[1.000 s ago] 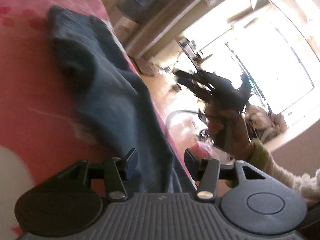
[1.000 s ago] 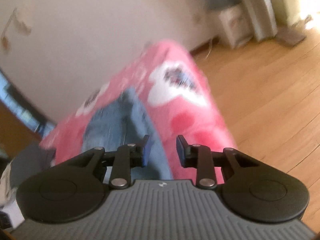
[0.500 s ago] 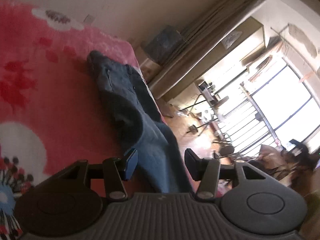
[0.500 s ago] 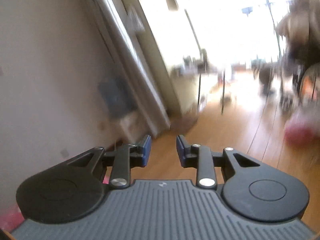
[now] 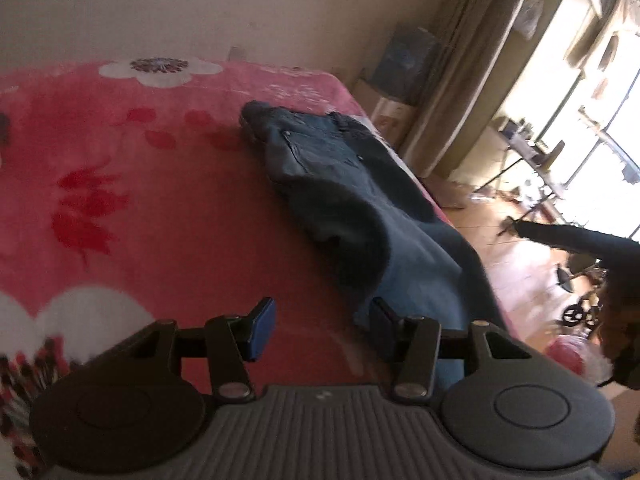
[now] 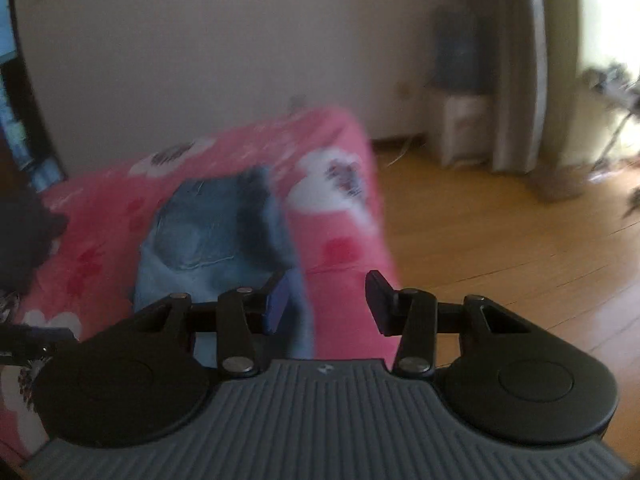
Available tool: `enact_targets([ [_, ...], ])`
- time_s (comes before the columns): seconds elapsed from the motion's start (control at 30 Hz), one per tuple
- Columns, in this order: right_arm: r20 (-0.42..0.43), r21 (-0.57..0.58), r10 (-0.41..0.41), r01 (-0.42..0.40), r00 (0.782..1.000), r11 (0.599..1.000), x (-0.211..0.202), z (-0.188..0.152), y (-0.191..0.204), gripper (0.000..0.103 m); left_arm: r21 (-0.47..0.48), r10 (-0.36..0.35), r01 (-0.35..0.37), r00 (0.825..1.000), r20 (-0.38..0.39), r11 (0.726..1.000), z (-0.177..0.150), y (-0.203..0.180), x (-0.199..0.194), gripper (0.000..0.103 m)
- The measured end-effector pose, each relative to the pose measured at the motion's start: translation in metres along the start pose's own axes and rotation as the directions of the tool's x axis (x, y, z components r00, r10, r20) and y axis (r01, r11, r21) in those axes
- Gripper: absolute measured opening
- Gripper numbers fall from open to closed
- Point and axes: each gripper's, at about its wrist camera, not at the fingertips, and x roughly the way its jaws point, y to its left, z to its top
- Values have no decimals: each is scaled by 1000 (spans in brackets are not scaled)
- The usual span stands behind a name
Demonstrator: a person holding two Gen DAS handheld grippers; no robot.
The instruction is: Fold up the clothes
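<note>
Right wrist view is motion-blurred: edges of the blue denim jeans (image 6: 224, 236) smear into the pink fleece blanket with white flowers (image 6: 344, 248), so folds and seams there can't be read. A dark shape at that view's far left edge is cut off; can't tell what it is. The lower end of the jeans runs behind the gripper body and is hidden.

Left wrist view is sharper. Jeans (image 5: 344, 184) lie rumpled on the blanket (image 5: 140, 208), along its side nearest the wooden floor (image 5: 516, 256), back pocket facing up, one part bunched into a dark hump. Near end is cut off behind the gripper's right finger. Bright window at right is blown out; clutter there is unreadable.

Only the left view shows a dark sleeve (image 5: 580, 240) reaching in from the right edge, plus something dark below it, too cropped to identify. Only the right view shows the blanket's far corner dropping to the floor (image 6: 500, 240) and a curtain (image 6: 520, 64) by the wall.

Left gripper (image 5: 320, 330): jaws parted about halfway, nothing between them, hovering over bare blanket just beside the jeans.
Right gripper (image 6: 326, 304): jaws opening, nothing gripped; jeans and blanket are seen behind the gap, not in it.
</note>
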Motion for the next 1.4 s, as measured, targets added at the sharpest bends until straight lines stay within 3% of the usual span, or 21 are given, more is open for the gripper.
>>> enact_targets([
  [0.17,-42,76,150,-147,988,986,85,34,-6,42,33,54,-54,998,18,998,41,-19,30,55],
  [0.3,-66,108,246,-239,967,965,144,66,-6,42,-12,116,-116,993,-12,993,59,-26,67,54],
  [0.47,-107,60,265,-260,958,964,196,78,14,41,-19,214,-216,972,-94,976,58,-25,105,52],
  [0.63,-128,31,244,-242,961,970,222,79,15,22,-23,251,-256,960,-124,966,55,-24,117,53],
  [0.67,-127,27,251,-250,959,968,224,78,15,14,-20,258,-262,958,-125,965,55,-25,118,53],
  [0.8,-57,-59,259,-262,964,963,220,76,28,5,-12,283,-287,951,-122,958,53,-29,120,51],
  [0.9,-10,-72,297,-296,955,952,218,81,32,5,-7,300,-303,947,-114,953,51,-33,119,50],
  [1.07,-43,-56,257,-260,965,964,238,74,30,5,-8,307,-310,944,-119,951,53,-35,120,51],
  [1.17,-55,-21,261,-263,964,965,244,73,20,9,3,311,-313,944,-112,950,53,-33,120,52],
  [1.2,-54,-6,264,-265,963,964,241,74,16,20,4,310,-312,944,-111,950,53,-32,120,53],
  [1.27,-48,24,266,-265,963,964,231,77,6,27,2,311,-313,944,-108,950,53,-32,119,53],
  [1.4,-40,73,299,-296,953,952,190,75,-15,27,13,313,-313,945,-100,950,53,-33,120,52],
])
